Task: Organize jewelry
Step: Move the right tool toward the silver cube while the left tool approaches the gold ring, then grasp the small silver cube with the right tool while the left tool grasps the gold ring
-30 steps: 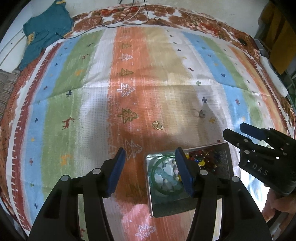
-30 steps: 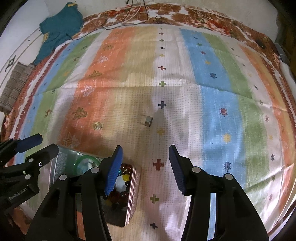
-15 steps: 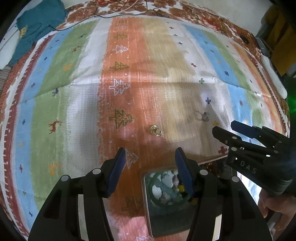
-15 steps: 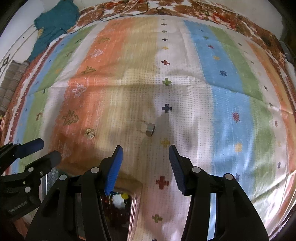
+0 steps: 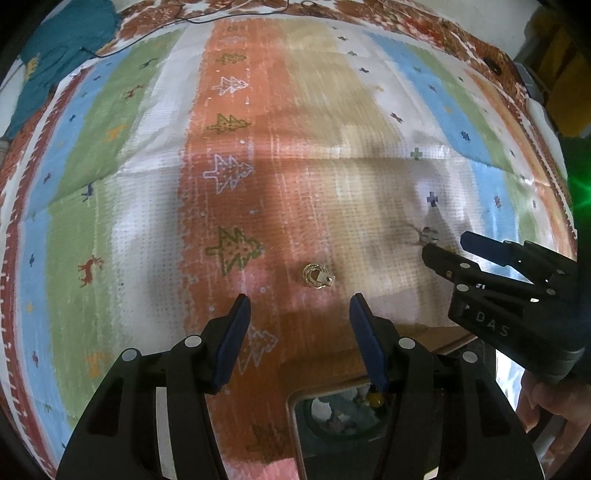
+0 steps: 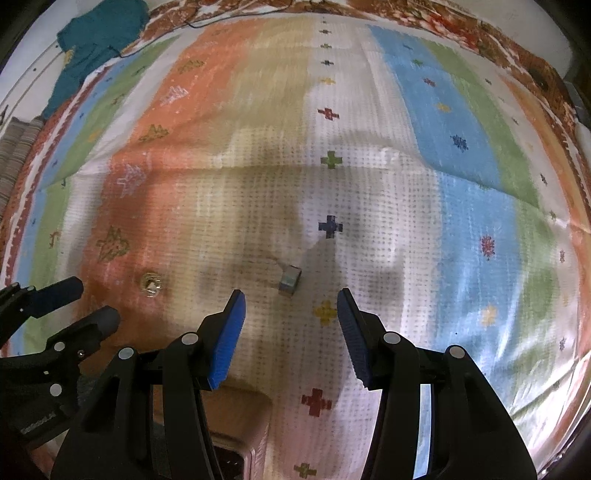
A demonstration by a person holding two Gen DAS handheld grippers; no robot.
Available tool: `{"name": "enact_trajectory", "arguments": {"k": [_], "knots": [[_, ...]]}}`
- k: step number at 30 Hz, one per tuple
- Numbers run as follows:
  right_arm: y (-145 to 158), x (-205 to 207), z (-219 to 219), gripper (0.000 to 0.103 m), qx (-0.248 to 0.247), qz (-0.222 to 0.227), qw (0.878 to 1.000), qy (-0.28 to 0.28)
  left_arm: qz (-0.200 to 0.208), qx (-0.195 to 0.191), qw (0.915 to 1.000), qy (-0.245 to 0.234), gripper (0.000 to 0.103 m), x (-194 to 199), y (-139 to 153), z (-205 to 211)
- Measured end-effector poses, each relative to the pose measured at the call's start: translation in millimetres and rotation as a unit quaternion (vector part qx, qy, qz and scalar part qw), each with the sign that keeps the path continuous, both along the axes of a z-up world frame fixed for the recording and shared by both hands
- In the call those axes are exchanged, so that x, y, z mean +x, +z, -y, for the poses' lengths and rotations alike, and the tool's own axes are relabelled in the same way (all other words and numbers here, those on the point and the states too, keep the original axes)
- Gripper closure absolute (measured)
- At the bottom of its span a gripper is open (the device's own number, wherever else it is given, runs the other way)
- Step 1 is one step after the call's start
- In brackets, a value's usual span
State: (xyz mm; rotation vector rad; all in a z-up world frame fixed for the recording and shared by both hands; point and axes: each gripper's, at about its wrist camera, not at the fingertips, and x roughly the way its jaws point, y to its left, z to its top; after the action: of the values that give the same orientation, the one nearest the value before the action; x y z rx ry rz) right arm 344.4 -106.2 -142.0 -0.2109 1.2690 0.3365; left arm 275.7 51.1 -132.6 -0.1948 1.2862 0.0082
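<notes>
A small gold ring [image 5: 316, 275] lies on the orange stripe of the striped cloth, just ahead of my open, empty left gripper [image 5: 300, 314]. It also shows in the right wrist view [image 6: 149, 285]. A small silver ring [image 6: 290, 279] lies just ahead of my open, empty right gripper [image 6: 290, 314]; in the left wrist view it [image 5: 426, 234] lies at the right gripper's tips [image 5: 448, 249]. The metal jewelry tin [image 5: 334, 424] with a green bangle and beads sits below the left gripper, mostly hidden by it.
A teal garment [image 6: 96, 48] and a black cable [image 5: 192, 20] lie at the far left edge of the cloth. A folded striped fabric [image 6: 14, 147] is at the left. A person's hand [image 5: 554, 413] holds the right gripper.
Both grippers have moved forward over the cloth, away from the tin, which slid toward the bottom of both views. The gold ring and silver ring now lie close ahead of the fingertips.
</notes>
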Motion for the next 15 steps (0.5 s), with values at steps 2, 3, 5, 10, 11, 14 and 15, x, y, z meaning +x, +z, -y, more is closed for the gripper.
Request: {"name": "enact_trajectory", "arguments": {"k": [2,3,5,10,11,14,15], "knots": [[-4,2,2,0.051,-0.002,-0.004,1.0,-0.002,-0.004,0.002,1.0,-0.005,0.047,2,-3,2],[-5,3,2,0.052,-0.002,-0.006,1.0,-0.002,-0.006,0.003,0.9999,-0.008,0.047,3,-4,3],[-8,6,2,0.052,-0.003,-0.008,1.0,-0.003,-0.01,0.006,0.9998,-0.014,0.048,6,-8,5],[-11,10,-2,0.052,-0.008,-0.013,1.0,0.0,-0.021,0.007,0.9995,-0.024,0.048,12,-16,8],[-13,12,-3,0.053,-0.009,-0.014,1.0,0.0,-0.022,0.008,0.9994,-0.025,0.048,13,-18,8],[-16,17,-5,0.057,-0.011,-0.017,1.0,-0.003,-0.024,0.011,0.9993,-0.027,0.049,18,-21,9],[-17,19,-5,0.059,-0.011,-0.018,1.0,-0.004,-0.026,0.012,0.9992,-0.029,0.049,20,-22,9]]}}
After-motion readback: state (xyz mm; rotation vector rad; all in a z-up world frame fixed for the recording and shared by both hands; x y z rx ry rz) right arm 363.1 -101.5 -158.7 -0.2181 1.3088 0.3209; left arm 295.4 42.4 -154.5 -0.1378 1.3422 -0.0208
